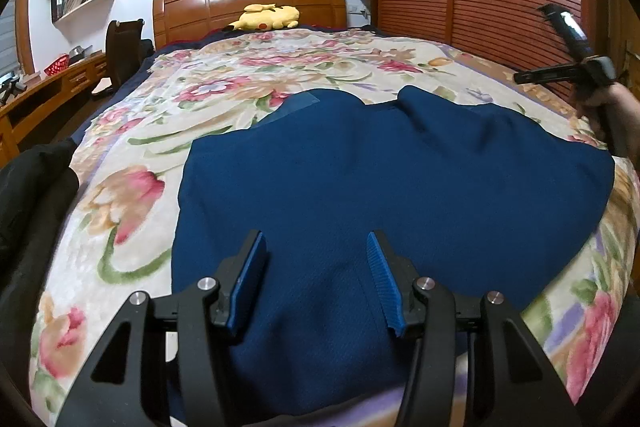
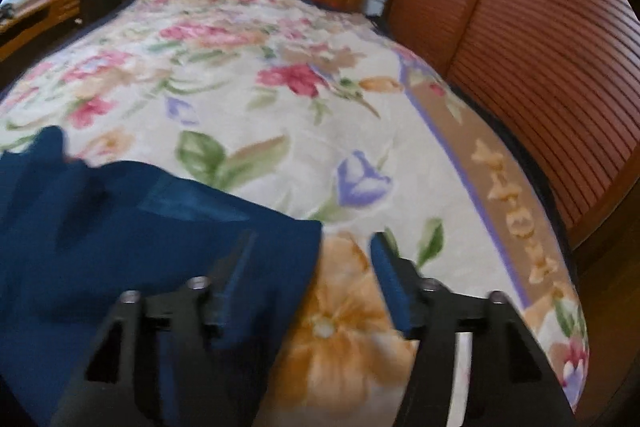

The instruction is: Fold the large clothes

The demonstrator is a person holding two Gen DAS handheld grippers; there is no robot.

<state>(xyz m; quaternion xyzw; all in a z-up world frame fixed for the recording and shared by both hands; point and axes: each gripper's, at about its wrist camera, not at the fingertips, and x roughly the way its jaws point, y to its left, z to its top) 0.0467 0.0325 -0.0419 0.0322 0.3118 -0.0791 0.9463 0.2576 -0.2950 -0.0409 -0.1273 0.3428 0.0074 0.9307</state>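
A: Where's the blue garment (image 1: 380, 187)?
B: Spread flat across the middle of the left view, on the floral bedspread (image 1: 132, 195).
A: The left gripper (image 1: 316, 279)?
B: Fingers parted above the cloth, nothing pinched.
A: And the right gripper (image 2: 310, 283)?
B: Fingers apart over the garment's right edge, lower centre of its blurred view, holding nothing.
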